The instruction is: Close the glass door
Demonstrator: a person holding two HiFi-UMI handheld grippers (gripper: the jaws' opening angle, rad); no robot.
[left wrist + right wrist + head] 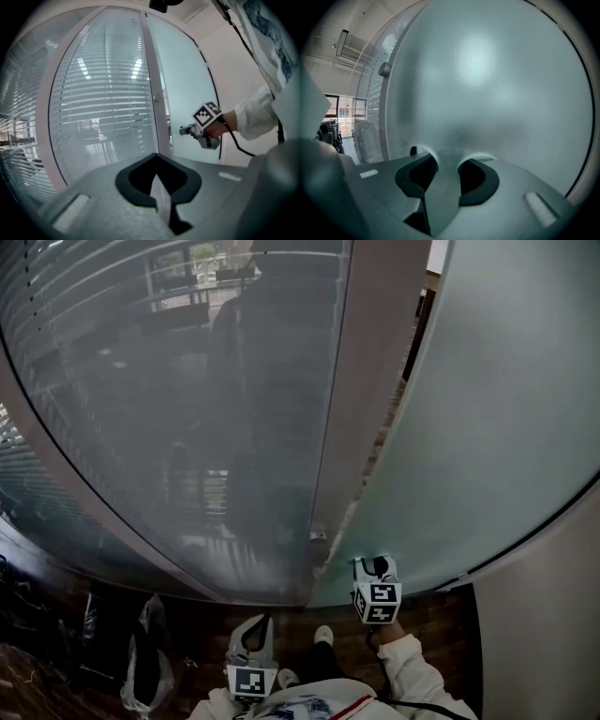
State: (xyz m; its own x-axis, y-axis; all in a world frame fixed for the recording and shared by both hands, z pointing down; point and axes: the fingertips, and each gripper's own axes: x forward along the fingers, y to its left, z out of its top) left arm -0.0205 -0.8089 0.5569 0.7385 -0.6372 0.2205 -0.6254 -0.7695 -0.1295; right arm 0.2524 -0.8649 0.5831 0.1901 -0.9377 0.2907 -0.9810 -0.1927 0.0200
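Frosted glass door (497, 409) fills the right of our view. It stands ajar, with a narrow gap between its left edge and the pale frame post (361, 352). Left of the post we see a glass wall (141, 409) with horizontal blinds behind it. Near us, a white sleeve (417, 667) leads to the right gripper (374, 566). Its jaws are spread, tips right up against the frosted pane low down by the gap, with nothing we can make out between them. Our left gripper (253, 622) hangs nearer and further left, apart from the glass, jaws pressed together on nothing.
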